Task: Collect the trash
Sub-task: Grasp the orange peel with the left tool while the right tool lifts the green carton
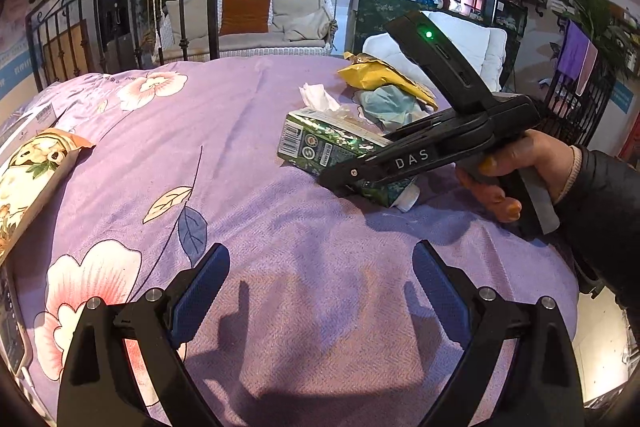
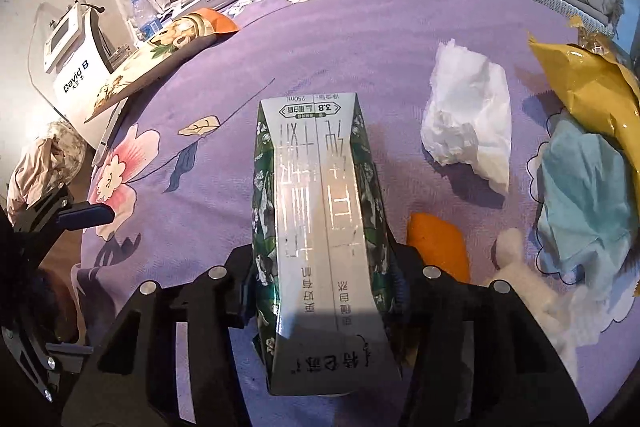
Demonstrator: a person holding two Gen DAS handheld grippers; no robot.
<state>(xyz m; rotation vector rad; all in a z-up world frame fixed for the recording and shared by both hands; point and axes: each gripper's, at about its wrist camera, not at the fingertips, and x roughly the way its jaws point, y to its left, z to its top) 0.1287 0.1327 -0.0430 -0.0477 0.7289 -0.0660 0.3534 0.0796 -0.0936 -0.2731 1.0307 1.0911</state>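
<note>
- Carton, green-white 250ml milk box (image 2: pixel 320 227), lying on purple floral bedspread (image 1: pixel 280 227), is pinched lengthwise by right gripper (image 2: pixel 324 291), prob. for lifting.
- Left gripper (image 1: pixel 320 291) is held spread, empty, clear of work.

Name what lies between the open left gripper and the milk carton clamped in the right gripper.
Only bare purple floral bedspread lies between the left gripper and the milk carton; the left wrist view shows it.

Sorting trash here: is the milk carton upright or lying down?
Lying down. The carton lies lengthwise on the bedspread, with the right gripper shut on its sides.
</note>
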